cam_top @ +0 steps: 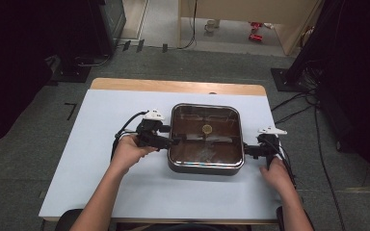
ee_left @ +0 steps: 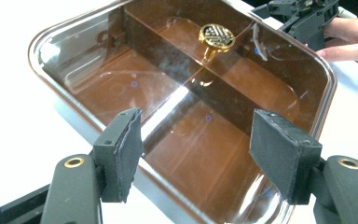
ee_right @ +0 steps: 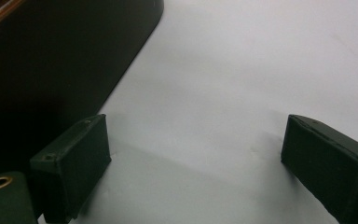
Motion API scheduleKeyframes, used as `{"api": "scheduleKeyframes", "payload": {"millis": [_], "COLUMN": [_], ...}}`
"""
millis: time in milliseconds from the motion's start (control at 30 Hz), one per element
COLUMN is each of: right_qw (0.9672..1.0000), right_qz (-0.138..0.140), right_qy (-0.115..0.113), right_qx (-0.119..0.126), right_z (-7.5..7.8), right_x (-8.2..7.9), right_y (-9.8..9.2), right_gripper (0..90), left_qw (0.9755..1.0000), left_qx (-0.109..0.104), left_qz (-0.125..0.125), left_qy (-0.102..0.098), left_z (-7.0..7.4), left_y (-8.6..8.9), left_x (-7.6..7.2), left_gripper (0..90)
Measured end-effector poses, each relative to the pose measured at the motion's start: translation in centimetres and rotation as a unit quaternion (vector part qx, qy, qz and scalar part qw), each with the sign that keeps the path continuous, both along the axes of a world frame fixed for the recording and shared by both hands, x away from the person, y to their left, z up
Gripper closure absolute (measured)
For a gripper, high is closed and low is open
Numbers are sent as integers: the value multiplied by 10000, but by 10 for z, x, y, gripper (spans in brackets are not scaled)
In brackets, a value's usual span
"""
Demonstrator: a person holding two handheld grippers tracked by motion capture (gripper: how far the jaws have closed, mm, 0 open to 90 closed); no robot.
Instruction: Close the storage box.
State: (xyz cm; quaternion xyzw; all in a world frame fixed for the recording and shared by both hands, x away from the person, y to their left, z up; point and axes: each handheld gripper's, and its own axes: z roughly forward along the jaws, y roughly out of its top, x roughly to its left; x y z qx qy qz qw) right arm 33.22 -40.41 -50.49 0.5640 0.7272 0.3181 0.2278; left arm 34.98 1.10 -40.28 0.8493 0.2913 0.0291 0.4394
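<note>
A square dark pot [cam_top: 206,167] stands mid-table under a brown-tinted glass lid [cam_top: 221,120] with a gold knob [cam_top: 206,128]. A divider shows through the glass. My left gripper [cam_top: 173,141] sits at the pot's left edge. In the left gripper view its pads stand apart [ee_left: 196,144] over the lid's rim [ee_left: 168,196], touching nothing, with the knob [ee_left: 217,36] beyond. My right gripper [cam_top: 247,150] is at the pot's right side. It is open [ee_right: 196,163] over the white tabletop, with the pot's dark wall [ee_right: 51,70] just beside one pad. The right gripper [ee_left: 303,18] also shows across the lid.
The white tabletop [cam_top: 101,159] has bare room left of and in front of the pot, and a wooden strip [cam_top: 173,86] runs along its far edge. Cables [cam_top: 294,110] lie on the floor at the right, and dark stands [cam_top: 77,48] rise behind.
</note>
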Motion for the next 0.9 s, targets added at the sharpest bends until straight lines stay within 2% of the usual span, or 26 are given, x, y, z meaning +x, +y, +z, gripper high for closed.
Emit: {"api": "scheduleKeyframes", "payload": {"millis": [267, 567, 900], "right_qw": [10000, 10000, 10000], "right_qz": [-1, -4, -3], "right_qy": [1, 4, 8], "right_qx": [0, 2, -5], "right_z": [0, 0, 0], "right_x": [0, 0, 0], "right_y": [0, 0, 0], "right_gripper": [73, 73, 73], "left_qw": [9998, 9988, 9976], "left_qx": [-19, -33, 118], "left_qz": [207, 487, 668], "left_qy": [-15, -24, -104], "left_z": [-5, -19, -38], "left_y": [19, 41, 57], "left_x": [-4, -8, -15], "left_gripper": [347, 336, 304]}}
